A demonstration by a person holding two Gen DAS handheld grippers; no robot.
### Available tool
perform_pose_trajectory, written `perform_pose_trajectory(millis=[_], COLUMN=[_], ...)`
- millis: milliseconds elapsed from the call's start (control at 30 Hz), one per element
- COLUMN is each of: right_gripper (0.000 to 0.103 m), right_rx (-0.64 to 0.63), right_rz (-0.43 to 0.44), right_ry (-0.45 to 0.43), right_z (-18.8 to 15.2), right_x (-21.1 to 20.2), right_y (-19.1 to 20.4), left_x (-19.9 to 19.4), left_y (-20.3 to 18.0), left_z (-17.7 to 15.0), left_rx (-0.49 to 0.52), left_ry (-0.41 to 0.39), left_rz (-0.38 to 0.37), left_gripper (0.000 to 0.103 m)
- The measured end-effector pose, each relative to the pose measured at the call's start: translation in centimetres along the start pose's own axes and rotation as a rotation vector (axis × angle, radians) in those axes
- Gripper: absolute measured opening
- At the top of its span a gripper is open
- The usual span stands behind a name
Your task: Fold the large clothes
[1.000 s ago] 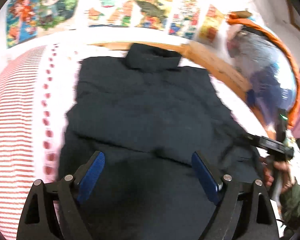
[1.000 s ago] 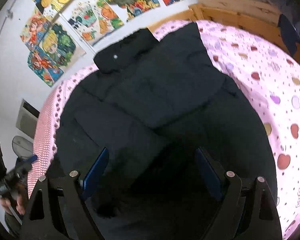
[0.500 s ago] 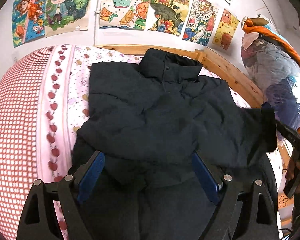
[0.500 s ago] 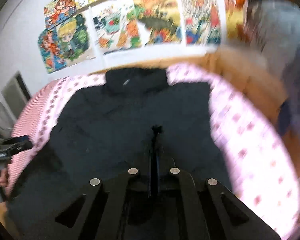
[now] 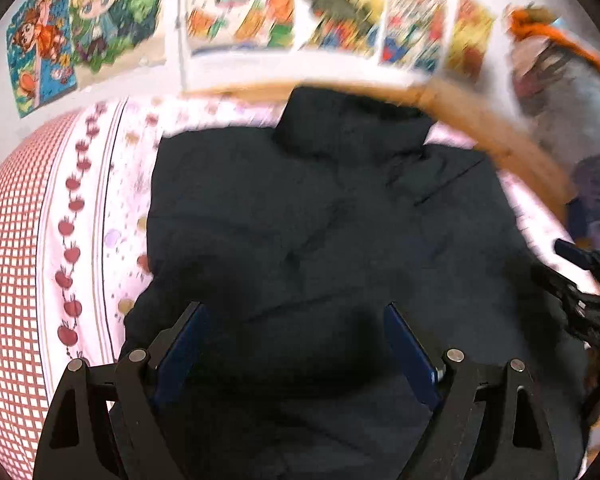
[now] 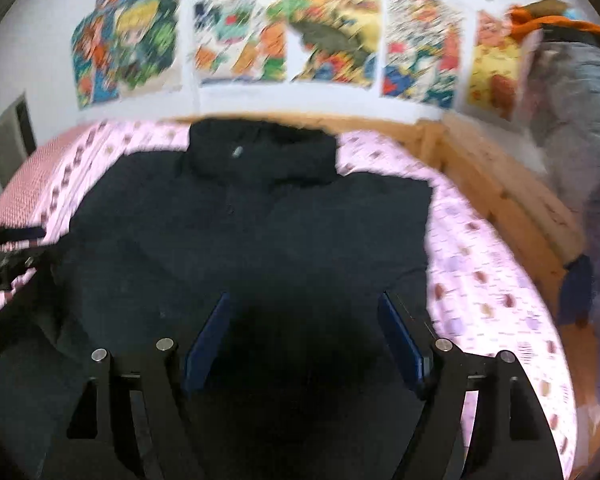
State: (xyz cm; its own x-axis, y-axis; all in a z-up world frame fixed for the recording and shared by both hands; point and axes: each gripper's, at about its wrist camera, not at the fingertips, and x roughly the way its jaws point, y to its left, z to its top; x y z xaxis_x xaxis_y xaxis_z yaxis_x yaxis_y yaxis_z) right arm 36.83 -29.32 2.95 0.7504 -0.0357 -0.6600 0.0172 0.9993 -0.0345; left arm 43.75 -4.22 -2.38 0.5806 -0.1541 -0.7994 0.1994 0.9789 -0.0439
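While both views are smeared by motion blur, the main things read clearly enough: a large black puffer jacket [image 5: 332, 240] lies spread flat on a bed sheet [image 5: 112, 208], its collar [image 6: 260, 152] pointing toward the wall and its hem toward the cameras; the sheet is pink-white with small fruit and heart prints, and at its left edge it gives way to a red-and-white checked cover [image 5: 8, 264]. The left gripper [image 5: 296, 344] hangs over the lower part of the jacket with its blue-padded fingers [image 5: 410, 354] spread wide and nothing between them; whether the tips touch the cloth cannot be told. The right gripper [image 6: 304, 336] sits likewise over the jacket's lower middle, its blue pads [image 6: 402, 342] parted and grasping nothing; it also shows at the right edge of the left wrist view, above the jacket's right side. A fold of sleeve lies across the jacket's upper right in the left wrist view, near the collar. Beyond the jacket runs a wooden bed frame [image 6: 496, 196], curving round the far and right sides of the mattress; above it the white wall carries a row of bright cartoon posters [image 6: 332, 36]; at the right hangs a pile of grey and orange clothing [image 6: 572, 92], well apart from the jacket.
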Motion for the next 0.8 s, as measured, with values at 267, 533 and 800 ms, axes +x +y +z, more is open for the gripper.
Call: perform_pose_trajectory(millis=[267,533,800], right_gripper=[0.072,0.073,0.073], right_rx=[0.01,0.098,0.149], right_rz=[0.041,0.153,0.204], right_ry=[0.175,0.182,0.129], right_z=[-2.7,-3.0,3.8], right_x=[5.3,5.3,5.3], right_y=[0.9,-0.7,-3.9], left_x=[5.2,3.6,0.7], left_y=[1.6,4.1,6.9], left_z=[-1.5,0.3,9.5], left_rx=[-0.092,-0.154,-0.164], left_ry=[0.145,0.156,-0.131], left_rz=[-0.054,-0.166,-0.011], left_gripper=[0.097,0.097,0.098])
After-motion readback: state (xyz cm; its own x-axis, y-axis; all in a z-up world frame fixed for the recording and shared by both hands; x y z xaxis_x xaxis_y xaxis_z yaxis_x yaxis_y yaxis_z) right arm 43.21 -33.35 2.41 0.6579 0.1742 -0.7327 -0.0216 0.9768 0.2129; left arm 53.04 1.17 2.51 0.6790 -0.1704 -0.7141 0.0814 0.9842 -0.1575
